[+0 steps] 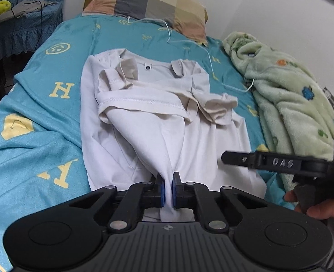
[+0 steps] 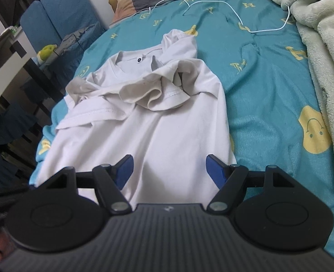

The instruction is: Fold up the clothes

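White T-shirt [image 1: 157, 122]: lies flat on the bed with the collar at the far end and the hem nearest the grippers. Both sleeves are folded inward and bunched across the chest. A small dark round label shows inside the neckline.

Left gripper [image 1: 167, 191]: jaws closed, the blue pads pinching a raised ridge of the T-shirt's hem fabric. The cloth pulls up from the pinch in a peaked fold.

Right gripper [image 2: 169, 170]: jaws spread wide over the lower right part of the T-shirt near its hem, blue pads apart with cloth lying between them, not pressed. In the left wrist view its black finger, lettered "DAS", reaches in from the right edge, with part of a hand [image 1: 320, 208] behind it.

Bed sheet [image 1: 42, 117]: teal, printed with yellow letters and smiley faces, lying under the T-shirt.

Checked pillow [image 1: 148, 2]: at the head of the bed, beyond the collar.

White cable [image 2: 237, 11]: looped on the sheet between pillow and T-shirt.

Green fleece blanket [image 1: 287, 90]: heaped along the bed's right side, apart from the T-shirt.
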`<move>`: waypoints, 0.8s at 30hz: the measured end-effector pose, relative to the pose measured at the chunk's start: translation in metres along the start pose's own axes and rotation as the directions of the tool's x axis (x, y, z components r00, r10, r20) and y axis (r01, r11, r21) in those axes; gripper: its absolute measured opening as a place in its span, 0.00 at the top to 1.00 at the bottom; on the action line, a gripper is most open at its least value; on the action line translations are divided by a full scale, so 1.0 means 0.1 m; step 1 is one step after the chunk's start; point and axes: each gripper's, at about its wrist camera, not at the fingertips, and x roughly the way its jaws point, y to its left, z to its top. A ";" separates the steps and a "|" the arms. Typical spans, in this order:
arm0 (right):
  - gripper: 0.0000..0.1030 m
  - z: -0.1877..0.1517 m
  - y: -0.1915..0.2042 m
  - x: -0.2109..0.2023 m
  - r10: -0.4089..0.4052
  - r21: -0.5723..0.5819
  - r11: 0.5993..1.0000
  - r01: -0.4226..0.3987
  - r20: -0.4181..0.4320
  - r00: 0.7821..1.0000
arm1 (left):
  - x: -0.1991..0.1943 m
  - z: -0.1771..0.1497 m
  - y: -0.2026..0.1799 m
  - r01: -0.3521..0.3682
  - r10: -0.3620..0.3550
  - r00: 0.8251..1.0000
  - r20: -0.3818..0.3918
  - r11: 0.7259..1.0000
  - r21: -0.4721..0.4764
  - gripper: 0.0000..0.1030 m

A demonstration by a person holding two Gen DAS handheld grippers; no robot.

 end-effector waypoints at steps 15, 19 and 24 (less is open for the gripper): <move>0.30 -0.07 0.03 0.14 -0.036 -0.033 0.999 0.035 -0.040 0.999 | -0.01 0.08 0.51 -0.175 0.166 0.984 -0.072 0.972 -0.159 0.93; 0.30 -0.05 0.02 0.13 -0.036 -0.017 0.999 0.035 -0.040 0.999 | -0.07 0.07 0.50 -0.186 0.176 0.982 -0.072 0.966 -0.178 0.79; 0.30 -0.01 -0.02 0.06 -0.019 0.028 0.999 0.020 -0.025 1.000 | -0.27 0.09 0.39 -0.197 0.195 0.980 -0.031 0.960 -0.197 0.43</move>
